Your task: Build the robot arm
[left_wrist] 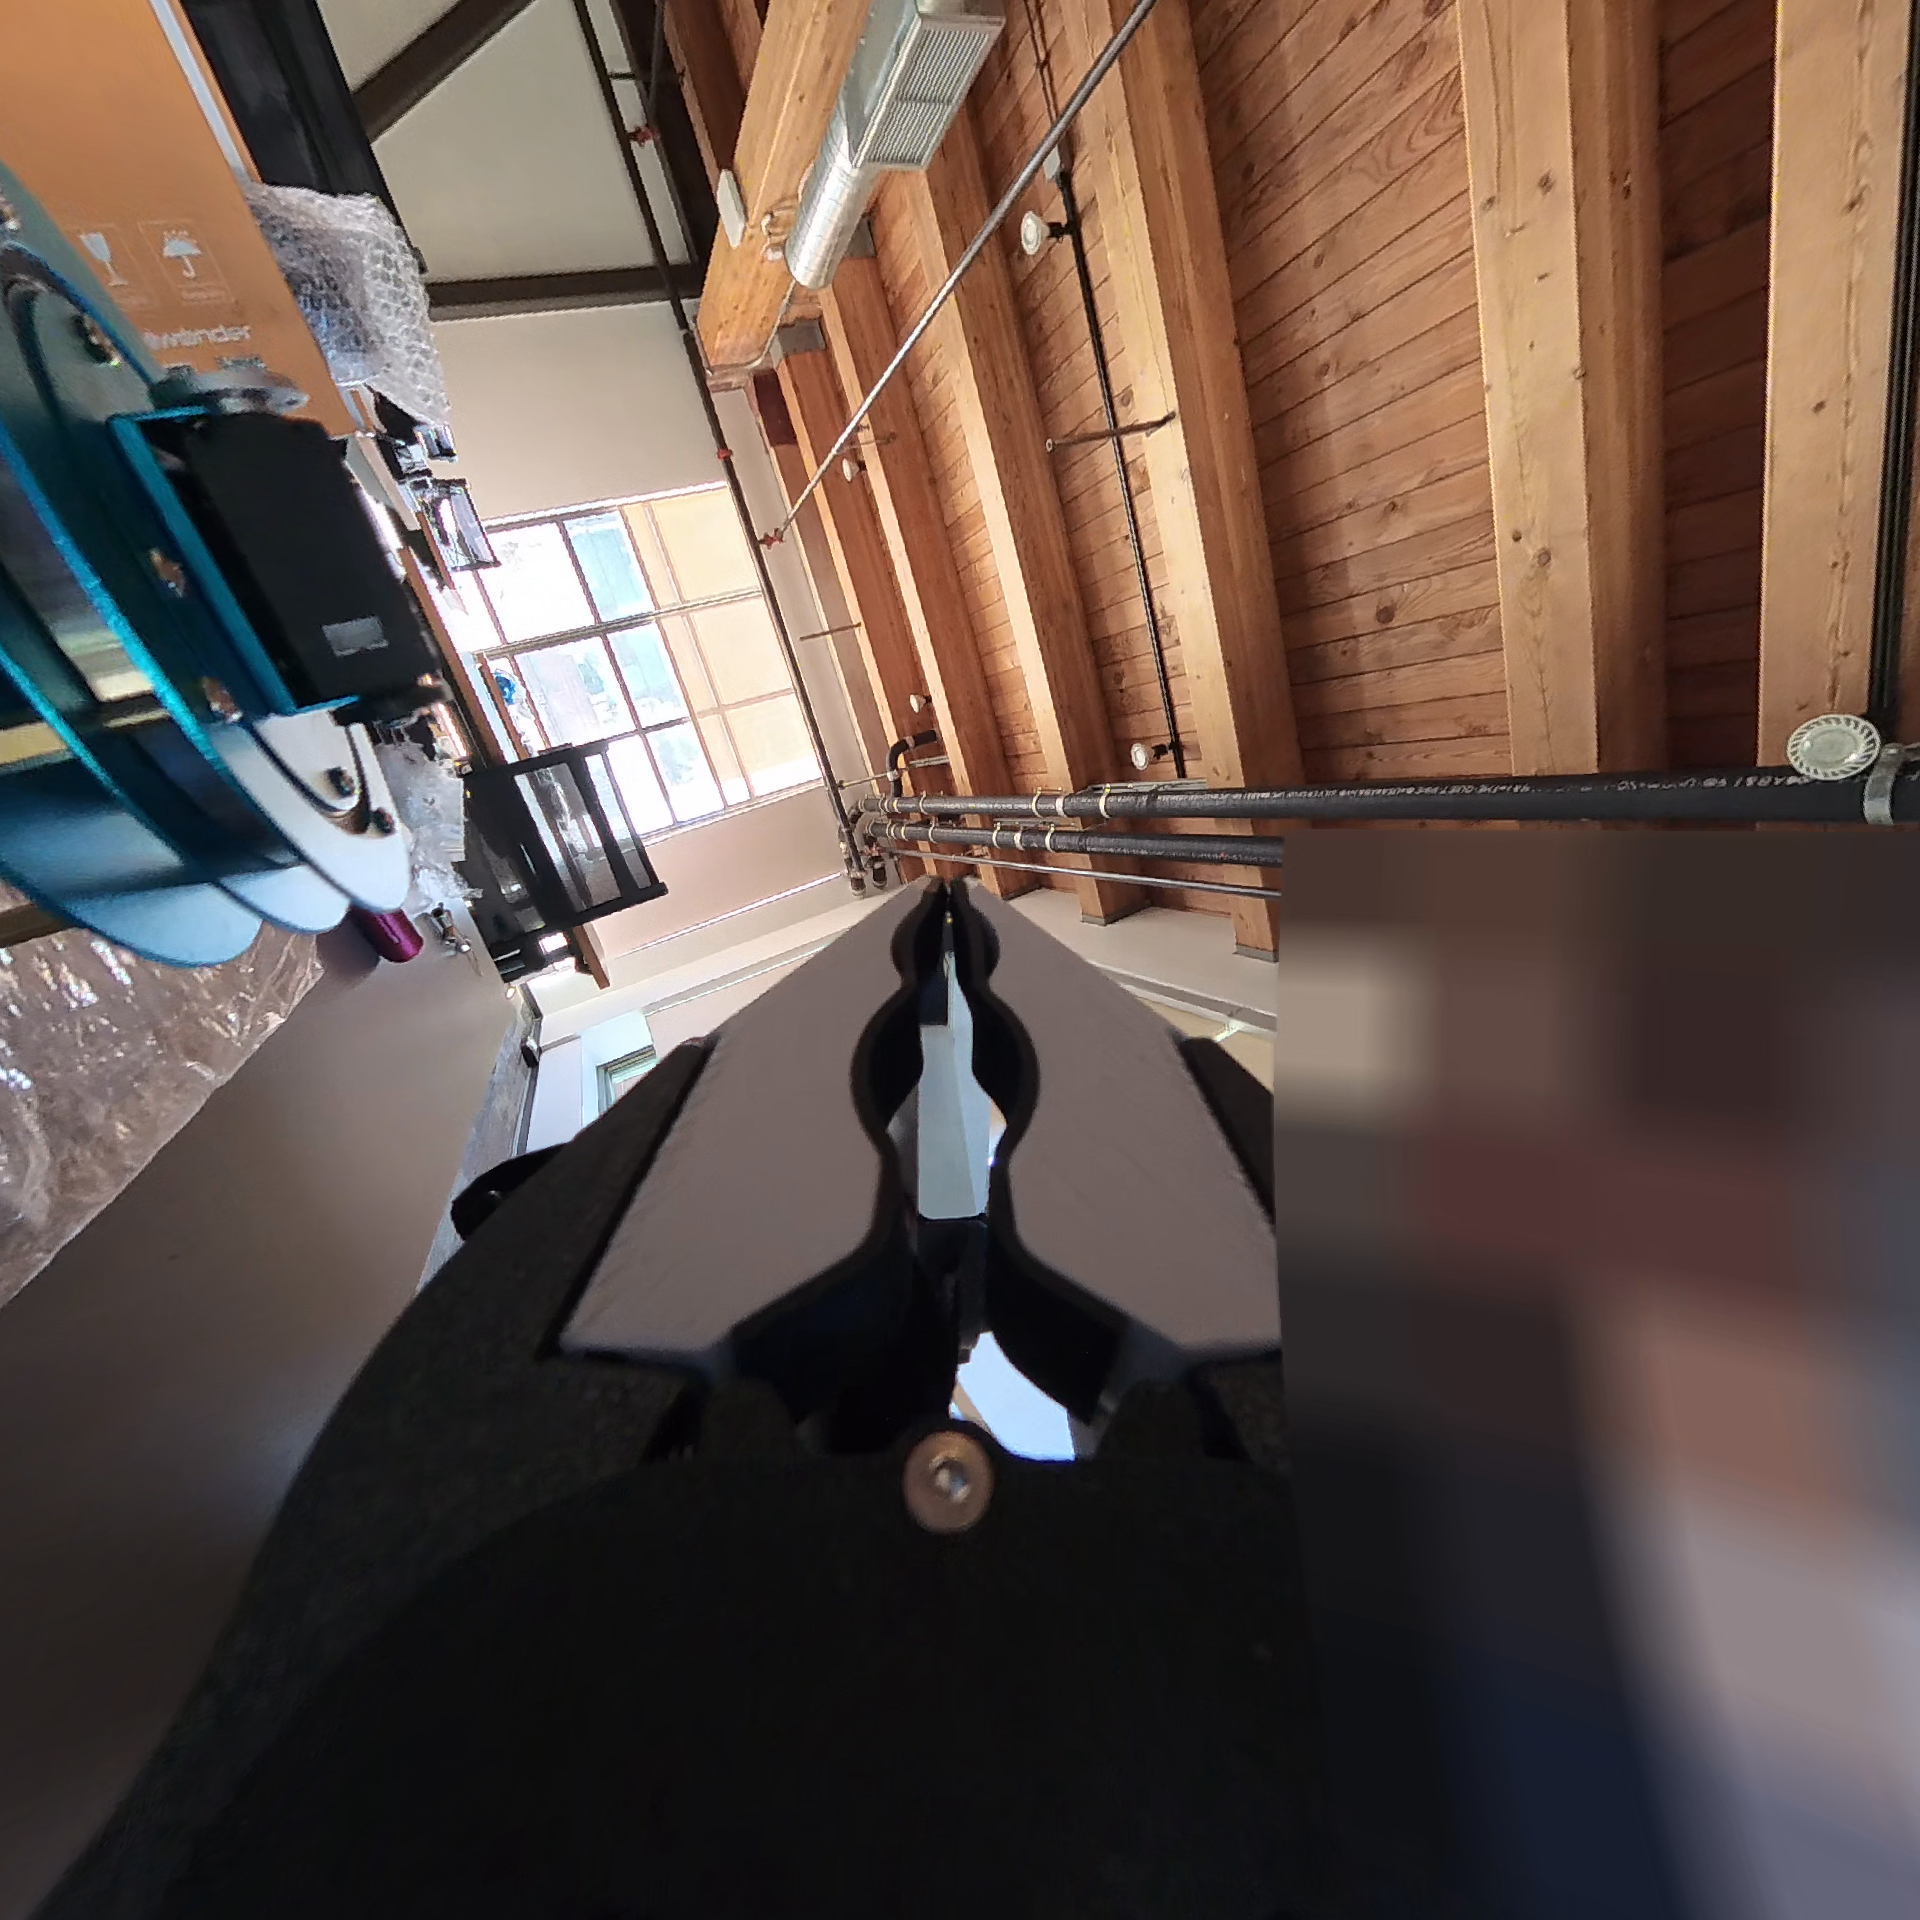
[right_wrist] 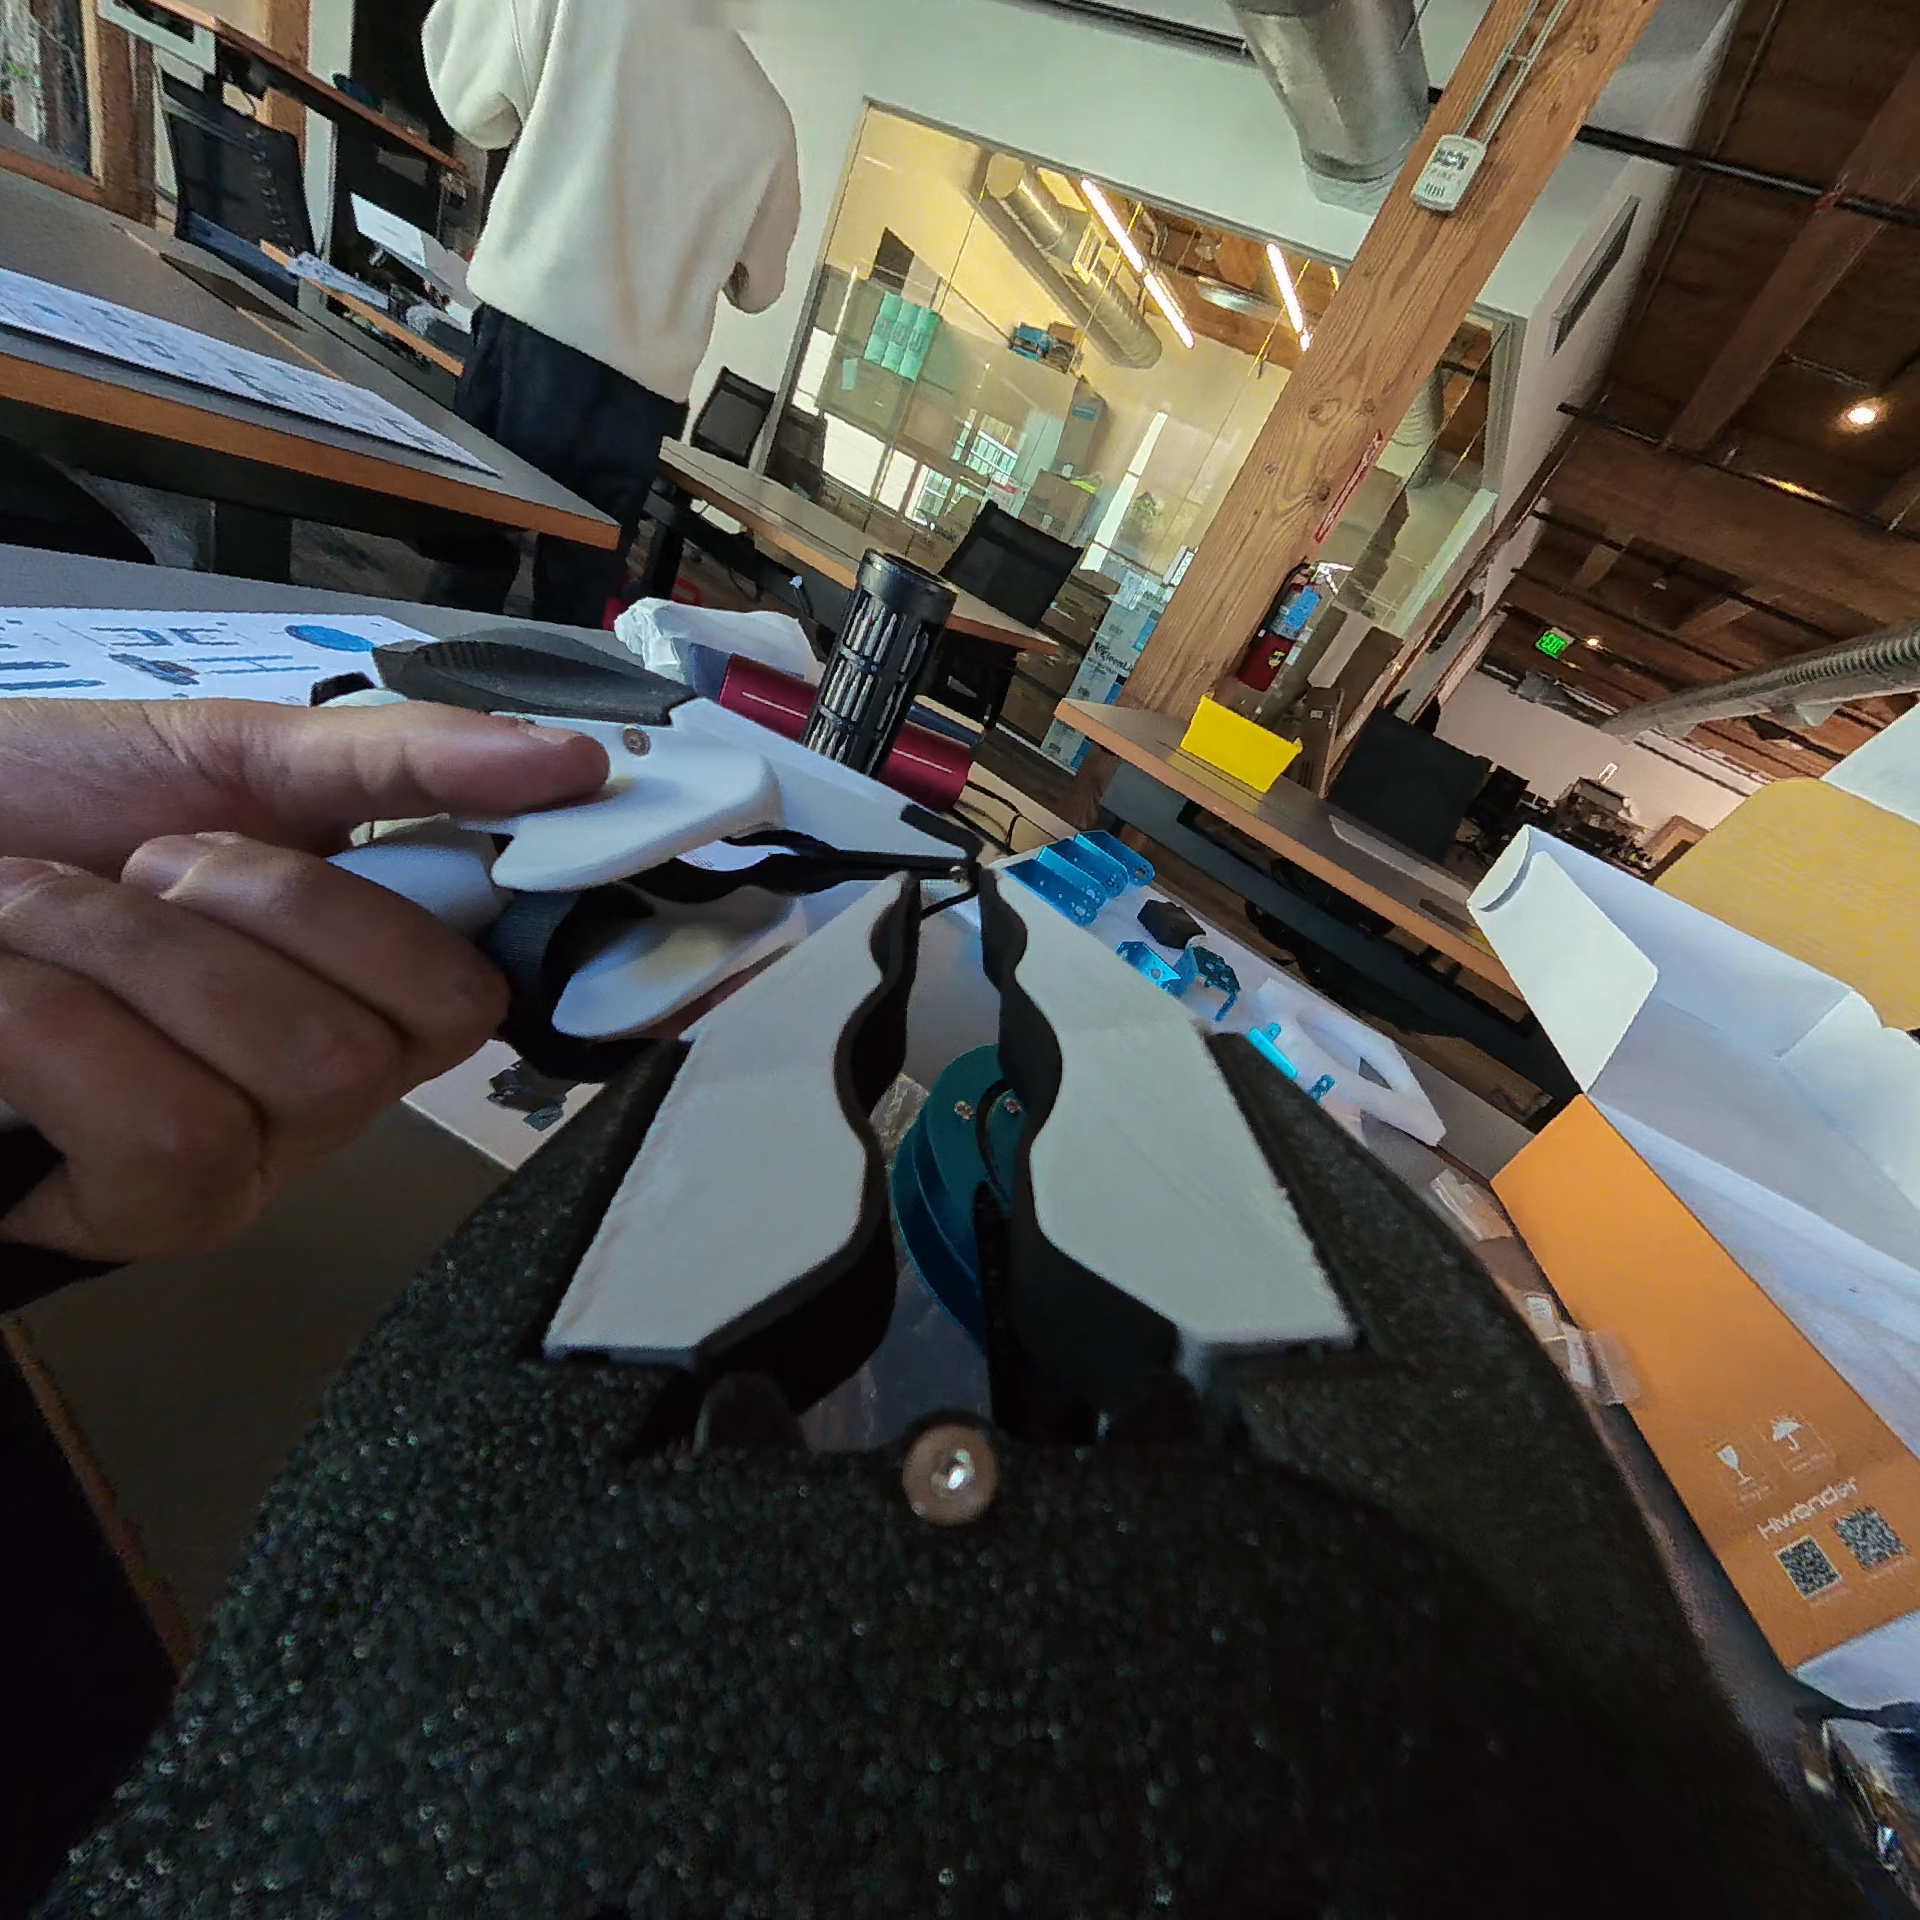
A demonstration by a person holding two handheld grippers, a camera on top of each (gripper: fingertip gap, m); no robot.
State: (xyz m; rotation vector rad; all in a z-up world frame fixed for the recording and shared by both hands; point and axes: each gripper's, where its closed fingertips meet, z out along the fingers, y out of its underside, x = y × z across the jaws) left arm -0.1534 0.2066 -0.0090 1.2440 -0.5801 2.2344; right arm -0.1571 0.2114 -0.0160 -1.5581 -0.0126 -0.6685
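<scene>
Left tongs [left_wrist: 945, 891], white flat plastic fingers with black wavy rubber liners on a grainy black foam-like body, point up at the brown plank ceiling with pale timber beams [left_wrist: 1351, 416]. The tips meet, so they are closed; whether anything thin is nipped there cannot be told. The landmark, a teal round anodised-metal disc assembly with a black boxy motor block [left_wrist: 301, 582], sits just beside the left tongs in the left wrist view. Right tongs [right_wrist: 951, 883], same build, stand a narrow gap apart and grip nothing. They hang above the teal assembly, which shows through the gap between their fingers. A thin dark strand crosses near their tips; contact unclear. A bare hand [right_wrist: 208, 935] holds the left tongs by the handle, left of and above the teal assembly, the two pairs of tips nearly meeting. This is probably to bring both tools over the same part. The grey matte surface [right_wrist: 260, 1299] carries the assembly. Beyond it lie small shiny blue bent-metal brackets [right_wrist: 1091, 868]. Right of it is an open orange cardboard box with white flaps [right_wrist: 1704, 1403]. Farther behind is a black perforated upright tube [right_wrist: 883, 665].
</scene>
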